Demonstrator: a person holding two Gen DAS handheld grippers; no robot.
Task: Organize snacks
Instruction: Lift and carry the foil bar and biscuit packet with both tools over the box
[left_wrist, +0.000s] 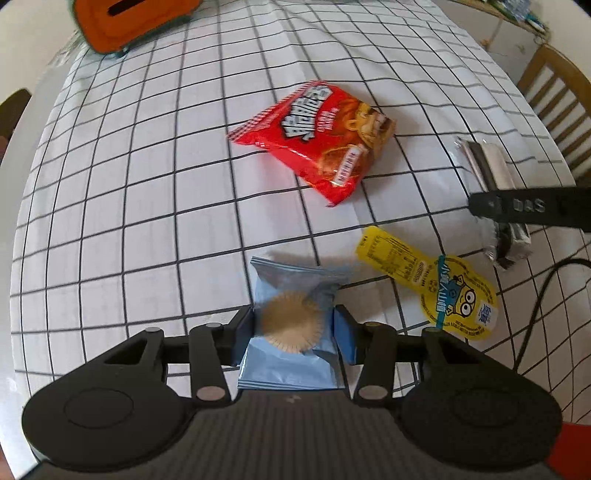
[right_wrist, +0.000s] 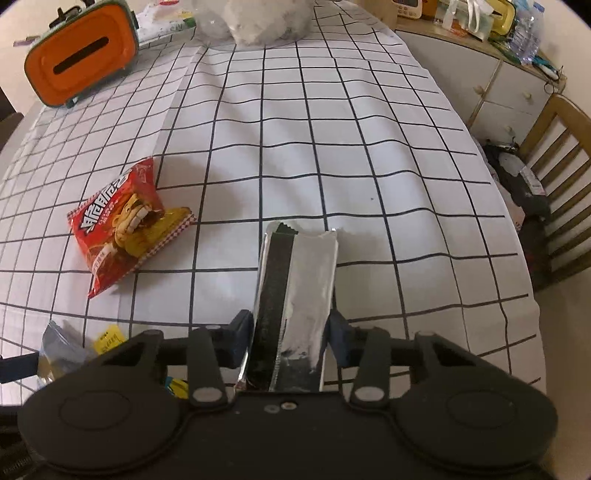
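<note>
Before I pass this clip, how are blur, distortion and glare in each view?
Left wrist view: grid tablecloth lines bow strongly from the fisheye; the blue biscuit packet in the left tool is motion-soft, the red snack bag fairly sharp. Right wrist view: same bowing; the silver packet in the right tool shows washed-out glare; corners are vignetted dark.

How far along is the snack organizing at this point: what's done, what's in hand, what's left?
Done: nothing looks sorted yet; no snack sits grouped or in a container. In hand: the left gripper is shut on the blue packet, and the right gripper is shut on the silver packet. Left: the red bag and yellow packet lie loose on the tablecloth.
</note>
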